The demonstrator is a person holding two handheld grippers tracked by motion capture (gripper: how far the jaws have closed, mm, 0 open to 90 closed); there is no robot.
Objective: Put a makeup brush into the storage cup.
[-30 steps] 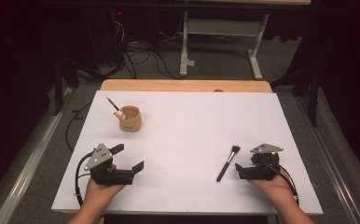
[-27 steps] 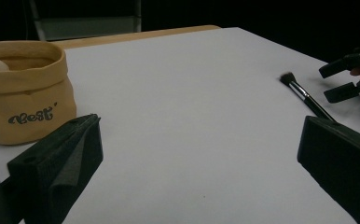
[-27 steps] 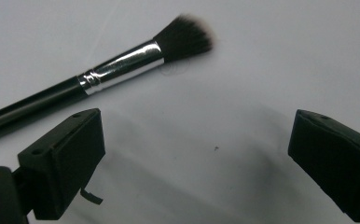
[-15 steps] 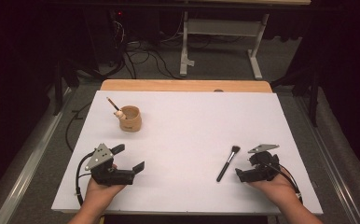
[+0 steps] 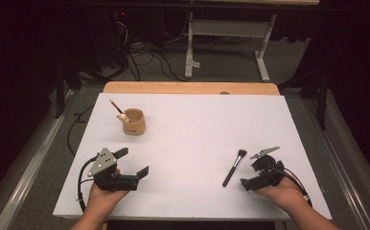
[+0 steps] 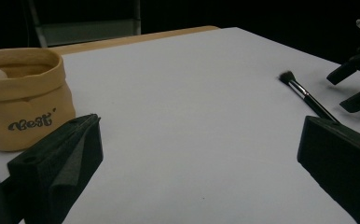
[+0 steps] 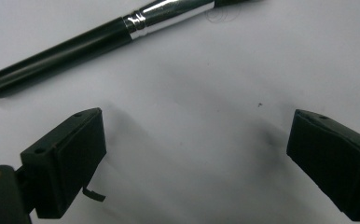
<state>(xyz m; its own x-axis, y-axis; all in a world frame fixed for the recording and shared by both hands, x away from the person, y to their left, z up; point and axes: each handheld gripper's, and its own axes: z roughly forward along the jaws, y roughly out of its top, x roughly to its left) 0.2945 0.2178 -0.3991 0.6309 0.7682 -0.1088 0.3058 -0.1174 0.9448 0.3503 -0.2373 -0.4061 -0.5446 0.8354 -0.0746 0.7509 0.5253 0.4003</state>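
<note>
A black makeup brush (image 5: 234,167) with a silver ferrule lies on the white table sheet (image 5: 192,129), near the front right. My right gripper (image 5: 249,173) is open, tilted down toward the sheet just right of the brush; in the right gripper view the brush handle (image 7: 75,46) lies beyond its spread jaws. My left gripper (image 5: 132,163) is open at the front left, with nothing between its jaws. A tan fabric pouch (image 5: 134,121) marked "Best" (image 6: 25,95) stands at the back left and holds another brush (image 5: 117,109). The left gripper view also catches the loose brush (image 6: 306,95).
A wooden table edge (image 5: 188,88) runs along the back of the sheet. Cables and a metal stand (image 5: 231,43) lie on the dark floor beyond. Wide bare sheet stretches between the two grippers.
My right gripper has tipped forward and down toward the sheet and edged closer to the brush. The left gripper and the pouch have stayed put.
</note>
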